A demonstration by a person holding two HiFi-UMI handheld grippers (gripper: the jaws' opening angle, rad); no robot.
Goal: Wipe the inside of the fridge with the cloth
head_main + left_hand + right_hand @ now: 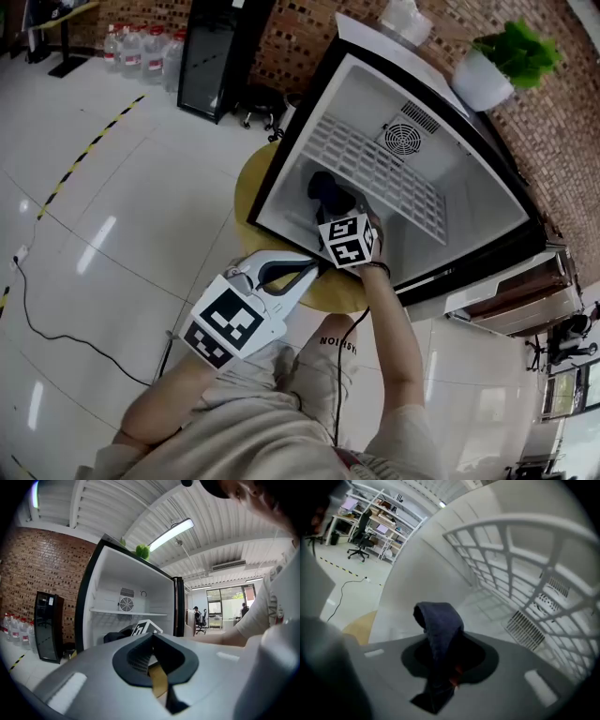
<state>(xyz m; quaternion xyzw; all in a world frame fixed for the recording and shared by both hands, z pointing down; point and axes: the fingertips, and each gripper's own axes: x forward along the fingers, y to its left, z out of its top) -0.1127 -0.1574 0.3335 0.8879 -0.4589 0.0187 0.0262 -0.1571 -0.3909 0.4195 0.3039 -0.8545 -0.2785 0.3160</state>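
Observation:
The small white fridge (487, 202) stands open on a round yellow table (251, 186). My right gripper (334, 210) reaches into its lower compartment, below the wire shelf (375, 164), shut on a dark blue cloth (323, 190). In the right gripper view the cloth (439, 623) bulges up from the shut right gripper (446, 663), close to the white inner wall, with the wire shelf (525, 557) overhead. My left gripper (313, 268) hovers outside, in front of the fridge's lower edge. In its own view the left gripper (153, 657) is shut and empty, facing the fridge (123, 581).
A black cabinet (212, 56) and water bottles (141, 49) stand by the brick wall. A potted plant (504, 58) sits right of the fridge. The white fridge door (478, 375) hangs open at the right. A cable (56, 323) runs across the floor.

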